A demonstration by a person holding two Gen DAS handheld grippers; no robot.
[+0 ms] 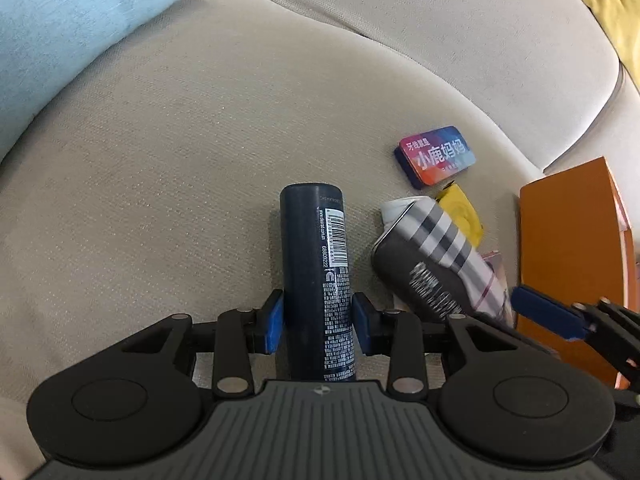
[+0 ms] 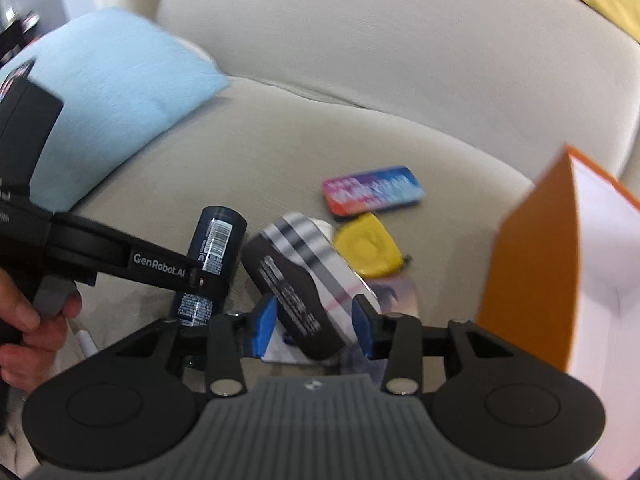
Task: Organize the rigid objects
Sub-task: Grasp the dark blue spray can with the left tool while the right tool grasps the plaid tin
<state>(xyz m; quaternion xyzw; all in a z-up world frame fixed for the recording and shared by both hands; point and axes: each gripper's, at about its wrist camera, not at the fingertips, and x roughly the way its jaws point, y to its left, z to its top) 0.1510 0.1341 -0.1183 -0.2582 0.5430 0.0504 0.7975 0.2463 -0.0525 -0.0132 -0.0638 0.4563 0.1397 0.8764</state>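
L gripper (image 1: 318, 322) clamps navy can (image 1: 316, 264), R gripper (image 2: 314, 326) straddles striped tube (image 2: 298, 280)

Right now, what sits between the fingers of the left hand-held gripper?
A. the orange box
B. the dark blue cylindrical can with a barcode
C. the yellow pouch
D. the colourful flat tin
B: in the left wrist view the dark blue can stands between the blue pads of the left hand-held gripper, which press its sides.

"GenRobot.AI" on left tongs (image 2: 200, 280); "小鹿妈妈" on tin (image 1: 436, 157)
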